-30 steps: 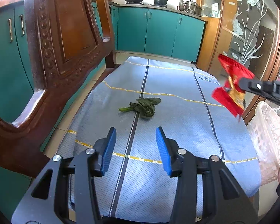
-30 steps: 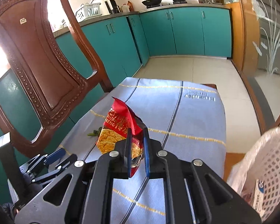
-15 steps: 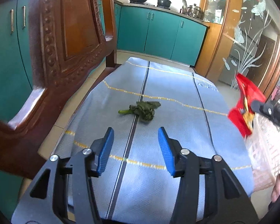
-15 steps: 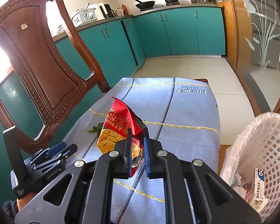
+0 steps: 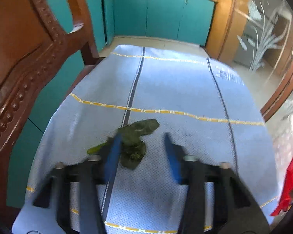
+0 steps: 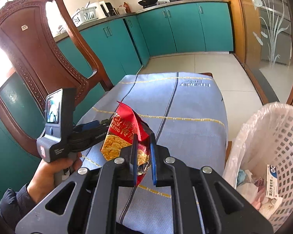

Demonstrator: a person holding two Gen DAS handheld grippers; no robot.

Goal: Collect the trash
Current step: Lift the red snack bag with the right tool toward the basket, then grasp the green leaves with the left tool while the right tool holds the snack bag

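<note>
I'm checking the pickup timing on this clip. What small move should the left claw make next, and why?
Probably finish closing on the wilted greens. The left claw is down at the blue tablecloth with its jaws closing; the leaves lie between them, against the left pad, not yet pinched. The right claw is already shut on the red snack bag beside the white basket.

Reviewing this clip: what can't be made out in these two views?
- Wilted greens, left wrist view: motion blur, and the left gripper, jaws closing, covers their left part; contact unclear.
- Red snack bag, same view: cut by the right edge.
- Basket contents, right wrist view: mostly behind its wall.
</note>
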